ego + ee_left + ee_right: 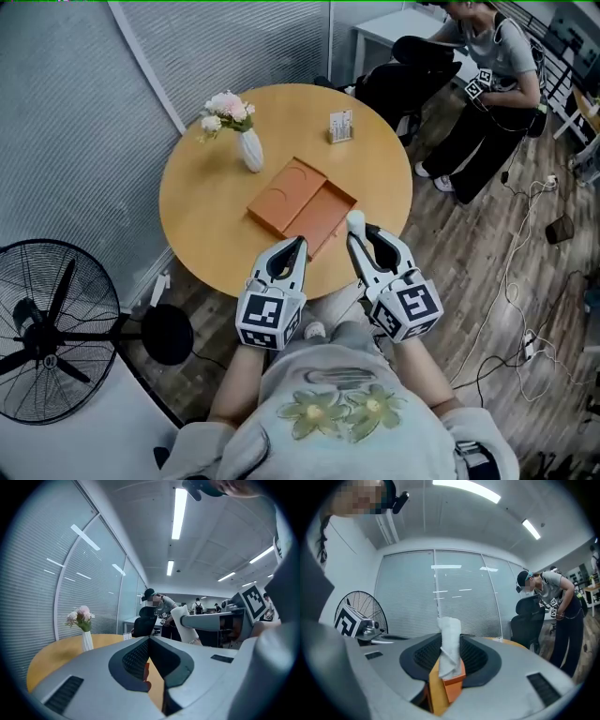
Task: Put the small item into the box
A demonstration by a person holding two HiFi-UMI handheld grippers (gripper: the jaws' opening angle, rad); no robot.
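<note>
An orange box (330,212) lies open on the round wooden table (216,234), its lid (284,194) flat beside it on the left. My right gripper (356,228) is shut on a small white rolled item (355,222) and hovers over the table's near edge, just right of the box. In the right gripper view the white roll (450,641) stands upright between the jaws (450,656), with the orange box (452,686) below. My left gripper (299,246) is shut with nothing in it, at the box's near corner. Its jaws (149,641) meet at the tips.
A white vase of flowers (246,141) stands at the table's left back, and a small card holder (340,126) at the back. A floor fan (47,328) stands left. A person (487,66) and a dark chair (403,80) are at the back right, with cables (525,272) on the floor.
</note>
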